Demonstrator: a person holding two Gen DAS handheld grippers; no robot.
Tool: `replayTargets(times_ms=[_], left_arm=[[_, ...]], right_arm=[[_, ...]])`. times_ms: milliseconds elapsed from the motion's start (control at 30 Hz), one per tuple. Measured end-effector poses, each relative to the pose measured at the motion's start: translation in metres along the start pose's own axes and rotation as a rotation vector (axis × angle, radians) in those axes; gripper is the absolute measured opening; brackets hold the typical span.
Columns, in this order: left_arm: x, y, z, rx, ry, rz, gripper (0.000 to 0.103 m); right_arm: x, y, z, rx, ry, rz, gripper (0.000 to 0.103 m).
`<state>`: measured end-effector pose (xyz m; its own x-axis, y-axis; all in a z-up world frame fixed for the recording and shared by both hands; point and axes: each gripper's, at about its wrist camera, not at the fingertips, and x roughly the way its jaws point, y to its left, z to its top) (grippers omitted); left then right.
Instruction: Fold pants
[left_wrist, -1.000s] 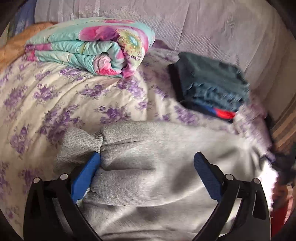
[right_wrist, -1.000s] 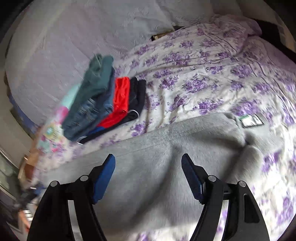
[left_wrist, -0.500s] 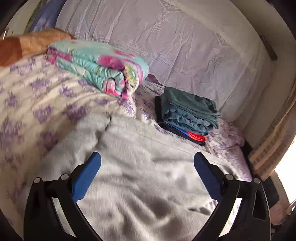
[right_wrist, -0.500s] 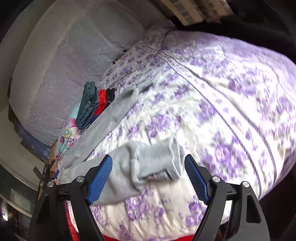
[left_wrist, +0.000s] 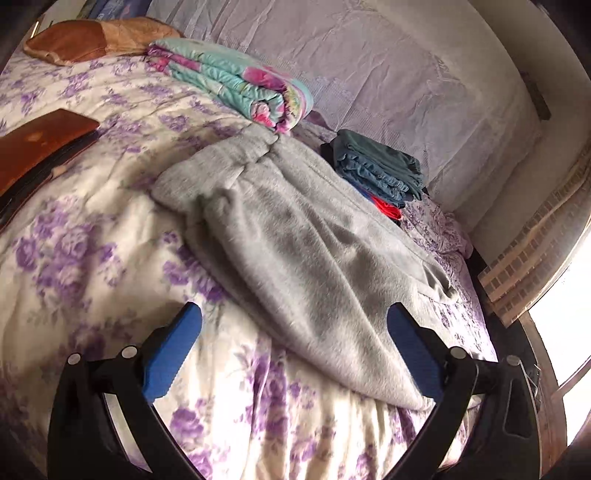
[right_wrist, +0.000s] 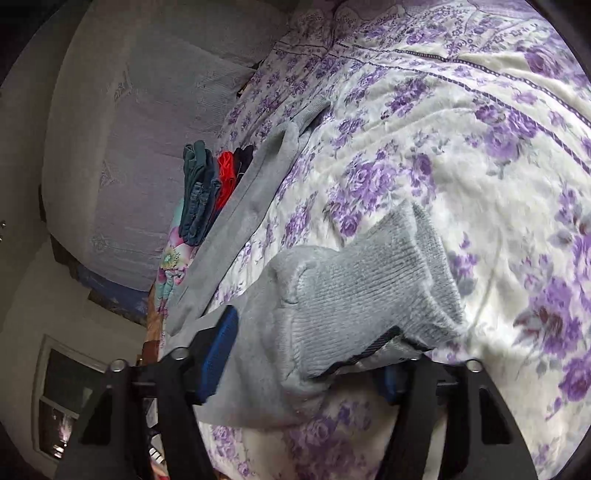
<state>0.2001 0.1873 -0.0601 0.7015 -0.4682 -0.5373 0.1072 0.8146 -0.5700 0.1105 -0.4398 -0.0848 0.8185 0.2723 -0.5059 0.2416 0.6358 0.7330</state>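
The right gripper has just been closing, and the ribbed cuff of the grey pants is seen between its jaws, bunched against the blue pads; the grip is judged to be made or nearly made. The left gripper is held wide, with nothing between its pads, above the near edge of the bed, where the broad end of the pants lies just ahead of its right pad.

The pants are spread along the bed's near side, one end reaching toward the rolled floral blanket. The next fold is judged to depend on the cuff end being carried over to the other end. The cuff should be taken through both layers, so that one leg is not left behind. The broad end should be pinned or gripped by the left gripper before anything is lifted. The cloth should be raised only enough to clear the bedspread and laid down edge on edge.

Beyond the pants, by the headboard, a stack of folded clothes stands, and it should be left undisturbed. A brown flat object lies at the bed's left edge.
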Motion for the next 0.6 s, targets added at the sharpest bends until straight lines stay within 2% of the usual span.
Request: replayTargets(times_ms=[67, 133, 200, 267, 300, 333, 400, 433, 500, 600], left_arm=[[-0.007, 0.004, -0.002, -0.009, 0.011, 0.011, 0.098], [-0.010, 0.006, -0.002, -0.030, 0.020, 0.021, 0.098], [-0.008, 0.011, -0.001, -0.068, 0.025, 0.019, 0.098], [-0.003, 0.013, 0.001, -0.085, 0.019, 0.035, 0.098], [0.000, 0.011, 0.002, -0.082, 0.013, 0.052, 0.098], [0.002, 0.009, 0.003, -0.077, 0.009, 0.071, 0.098], [0.010, 0.002, 0.007, -0.063, 0.009, 0.115, 0.098], [0.014, -0.001, 0.011, -0.054, 0.015, 0.135, 0.098], [0.028, -0.002, 0.020, -0.045, 0.029, 0.168, 0.098], [0.041, 0.004, 0.034, -0.079, 0.010, 0.188, 0.098]], right_arm=[[-0.017, 0.015, 0.016, -0.056, -0.085, 0.060, 0.026], [-0.042, 0.033, 0.028, -0.165, -0.180, 0.093, 0.025], [-0.046, 0.041, 0.034, -0.283, -0.222, 0.029, 0.026], [-0.022, 0.025, 0.038, -0.315, -0.152, -0.101, 0.029], [-0.006, 0.008, 0.038, -0.287, -0.111, -0.176, 0.035], [0.007, -0.012, 0.034, -0.247, -0.059, -0.207, 0.038], [0.002, -0.028, 0.032, -0.195, -0.082, -0.112, 0.038], [-0.004, -0.029, 0.034, -0.182, -0.102, -0.083, 0.044], [-0.009, -0.037, 0.031, -0.159, -0.136, -0.068, 0.049], [-0.011, -0.041, 0.031, -0.147, -0.128, -0.038, 0.050]])
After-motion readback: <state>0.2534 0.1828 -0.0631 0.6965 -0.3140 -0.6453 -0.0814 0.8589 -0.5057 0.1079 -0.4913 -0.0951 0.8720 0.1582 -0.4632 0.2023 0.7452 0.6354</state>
